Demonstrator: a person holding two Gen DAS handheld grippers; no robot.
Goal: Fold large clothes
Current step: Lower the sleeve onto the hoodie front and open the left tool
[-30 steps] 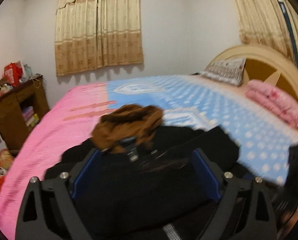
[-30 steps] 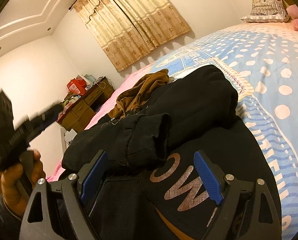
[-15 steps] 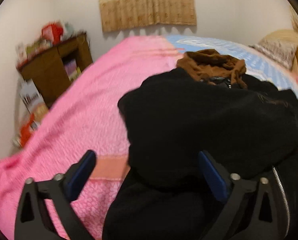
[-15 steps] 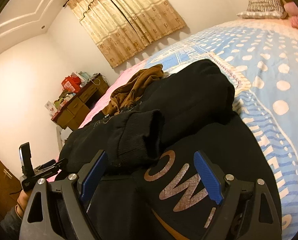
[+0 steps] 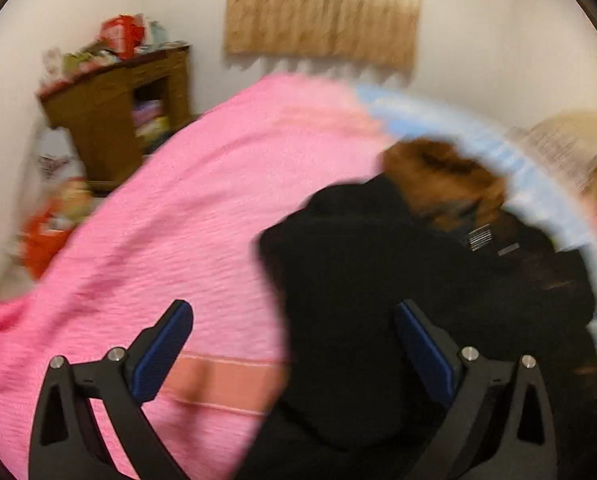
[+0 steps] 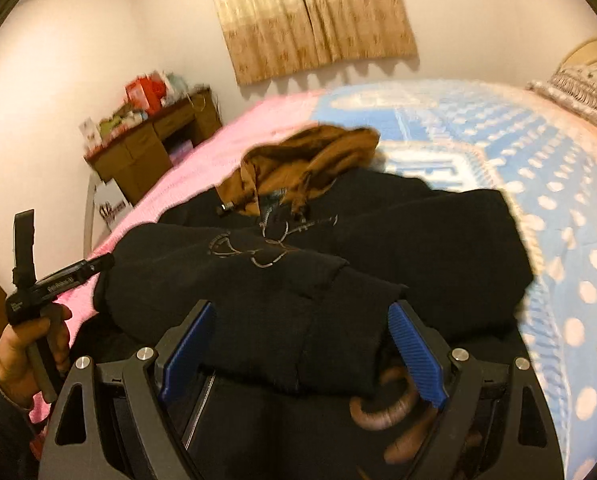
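A large black hooded jacket (image 6: 338, 240) with a brown hood lining (image 6: 310, 164) lies on the bed, its sleeves folded over the body. It also shows in the left wrist view (image 5: 398, 280). My right gripper (image 6: 302, 344) is open, its blue pads either side of a folded black sleeve cuff (image 6: 298, 344) without closing on it. My left gripper (image 5: 294, 344) is open and empty over the jacket's left edge, where black cloth meets the pink cover. In the right wrist view the left gripper (image 6: 54, 276) is held in a hand at the far left.
The bed has a pink cover (image 5: 178, 220) on the left and a blue dotted cover (image 6: 538, 168) on the right. A wooden desk (image 6: 150, 144) with clutter stands by the wall. Curtains (image 6: 310, 12) hang behind. A pillow (image 6: 582, 88) lies at the bed's head.
My left gripper has swung left to the jacket's edge over the pink cover. My right gripper has moved forward until its pads flank the sleeve cuff. The view is blurred by motion.
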